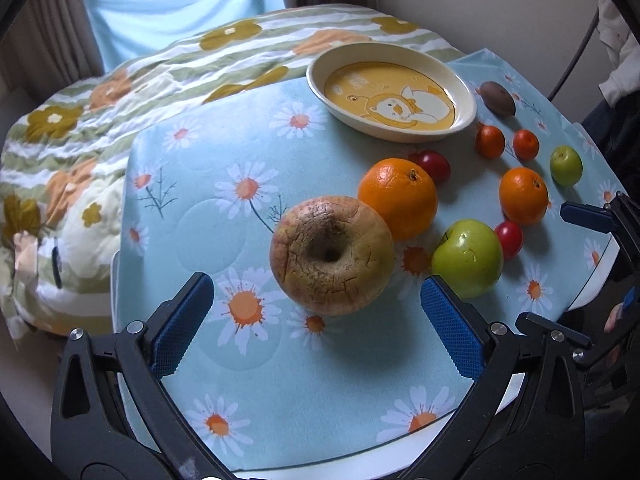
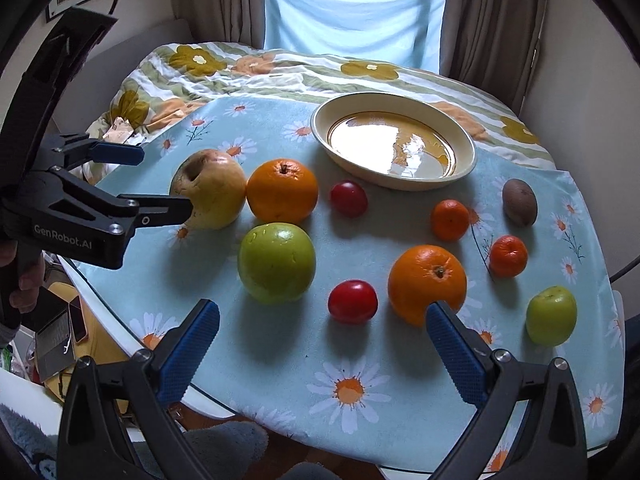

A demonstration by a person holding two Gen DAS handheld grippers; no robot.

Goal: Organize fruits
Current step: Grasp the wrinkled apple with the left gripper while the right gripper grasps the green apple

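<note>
A wrinkled yellow-brown apple [image 1: 332,254] [image 2: 208,194] lies on the daisy tablecloth. My left gripper [image 1: 316,278] [image 2: 162,182] is open, with the apple just ahead of its blue pads and nothing held. Behind the apple sits a large orange [image 1: 396,198] [image 2: 282,190], and to its right a big green apple [image 1: 467,258] [image 2: 276,262]. My right gripper [image 2: 322,306] [image 1: 560,268] is open and empty near the table's front edge. A red tomato [image 2: 352,306] and a second orange [image 2: 427,284] lie just beyond its fingertips. The cream and yellow dish [image 1: 314,76] [image 2: 318,122] at the back holds nothing.
Two mandarins [image 2: 450,219] [image 2: 508,256], a kiwi [image 2: 519,202], a small green apple [image 2: 551,315] and another tomato [image 2: 348,198] are spread over the right half. A floral quilt [image 1: 80,128] lies behind the table. The table's rounded edge [image 2: 120,336] is close on the left.
</note>
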